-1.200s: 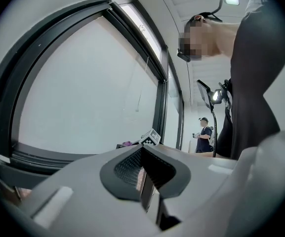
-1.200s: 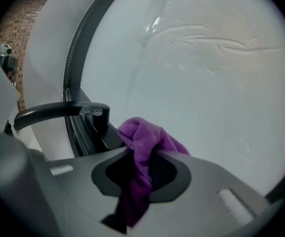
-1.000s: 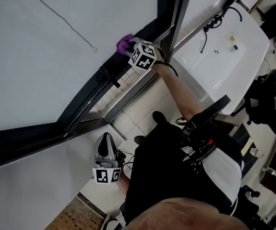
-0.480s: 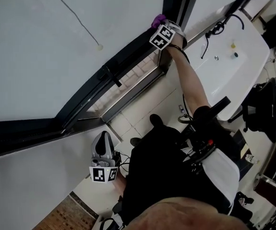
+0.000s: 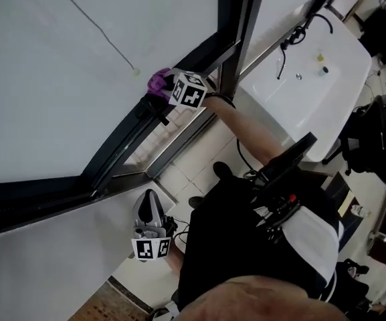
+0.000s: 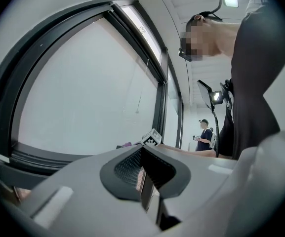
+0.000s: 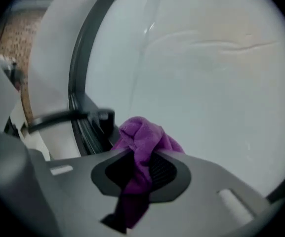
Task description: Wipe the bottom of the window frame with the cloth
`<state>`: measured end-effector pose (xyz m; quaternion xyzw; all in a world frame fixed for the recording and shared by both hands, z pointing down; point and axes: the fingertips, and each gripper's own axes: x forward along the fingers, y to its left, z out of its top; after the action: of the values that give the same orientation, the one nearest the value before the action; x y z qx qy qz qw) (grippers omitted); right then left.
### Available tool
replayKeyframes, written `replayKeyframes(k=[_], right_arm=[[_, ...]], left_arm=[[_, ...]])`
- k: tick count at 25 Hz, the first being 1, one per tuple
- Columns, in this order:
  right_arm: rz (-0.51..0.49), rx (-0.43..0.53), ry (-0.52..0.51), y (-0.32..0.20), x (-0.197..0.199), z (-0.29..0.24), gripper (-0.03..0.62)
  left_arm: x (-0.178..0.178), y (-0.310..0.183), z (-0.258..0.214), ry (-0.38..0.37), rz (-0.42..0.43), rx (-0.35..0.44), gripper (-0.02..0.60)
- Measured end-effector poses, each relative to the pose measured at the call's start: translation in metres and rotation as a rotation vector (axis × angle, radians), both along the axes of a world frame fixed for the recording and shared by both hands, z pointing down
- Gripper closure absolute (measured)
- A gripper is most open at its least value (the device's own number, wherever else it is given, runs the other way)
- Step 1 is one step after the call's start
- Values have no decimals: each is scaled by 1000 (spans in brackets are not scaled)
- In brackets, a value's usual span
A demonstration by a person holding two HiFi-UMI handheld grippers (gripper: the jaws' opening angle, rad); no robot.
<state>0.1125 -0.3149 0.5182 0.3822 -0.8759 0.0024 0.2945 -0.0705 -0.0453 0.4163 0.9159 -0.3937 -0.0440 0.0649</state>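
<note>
A purple cloth is bunched against the dark bottom rail of the window frame, just beyond the black window handle. My right gripper is shut on it, arm stretched out over the sill. In the right gripper view the cloth bulges out between the pads of the right gripper, with the glass behind it and the handle to the left. My left gripper hangs low beside the person's leg, away from the frame. In its own view the left gripper is shut with nothing in it.
A white sink with a tap stands at the right beyond the window's upright. A thin cord ending in a bead hangs in front of the glass. Pale tiles lie below the sill. A person stands far off.
My right gripper slid the cloth along the bottom rail to the far corner by the upright, then back toward the handle. The left gripper stayed low.
</note>
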Motion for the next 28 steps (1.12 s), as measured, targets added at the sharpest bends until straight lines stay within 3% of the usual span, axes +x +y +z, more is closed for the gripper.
replayKeyframes(k=[4,8,11,14,19,24,28], right_arm=[[65,46,171,-12,28,16,525],[184,29,246,-31,108,18,525],[346,3,295,-43,186,20,526],[470,5,431,-58,244,20,525],[573,28,834,-72,290,30,526],[611,25,925,-72,301,32,528],[634,-74,927,-36,304,27,525]], left_arm=[[2,1,0,-4,2,-7,581],[4,-2,0,-12,-2,-9,581],[3,-4,-2,-13,-6,-4,581],[2,-5,-1,-12,-5,-6,581],[7,-5,-3,-6,6,7,581],[-7,2,-3,4,-24,4,581],[-17,10,-5,16,-35,12,581]])
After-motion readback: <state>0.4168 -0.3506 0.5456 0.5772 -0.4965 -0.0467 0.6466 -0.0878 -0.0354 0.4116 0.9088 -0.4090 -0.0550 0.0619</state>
